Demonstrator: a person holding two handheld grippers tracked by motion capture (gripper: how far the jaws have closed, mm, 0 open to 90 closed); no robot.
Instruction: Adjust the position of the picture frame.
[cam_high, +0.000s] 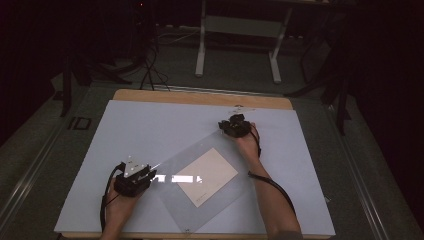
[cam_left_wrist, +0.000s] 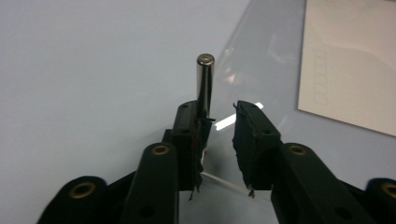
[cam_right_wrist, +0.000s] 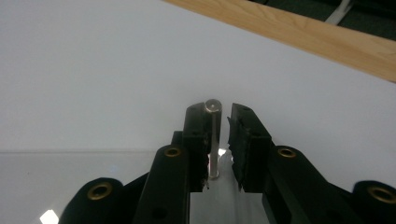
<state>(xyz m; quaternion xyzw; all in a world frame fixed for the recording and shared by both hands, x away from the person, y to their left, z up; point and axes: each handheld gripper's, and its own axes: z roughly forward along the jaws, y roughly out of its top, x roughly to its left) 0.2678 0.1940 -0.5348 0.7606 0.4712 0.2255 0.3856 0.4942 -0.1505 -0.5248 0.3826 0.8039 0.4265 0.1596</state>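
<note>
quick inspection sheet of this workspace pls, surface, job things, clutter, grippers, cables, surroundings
surface: pale sheet over a wooden table
job's things: clear plastic sheet lying over a cream paper; metal pin by one left jaw; second pin between the right jaws
clutter: nothing seen
grippers: left gripper at the plastic's near-left edge, jaws apart; right gripper at its far corner, a gap left
cables: black cable along the right forearm
surroundings: dark room, white stand behind

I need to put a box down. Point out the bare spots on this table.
Bare white mat lies far left, between the wooden edge and the clear sheet, and along the right side past the right tongs. The centre is crowded: clear sheet, cream paper, both hands, left tongs.
</note>
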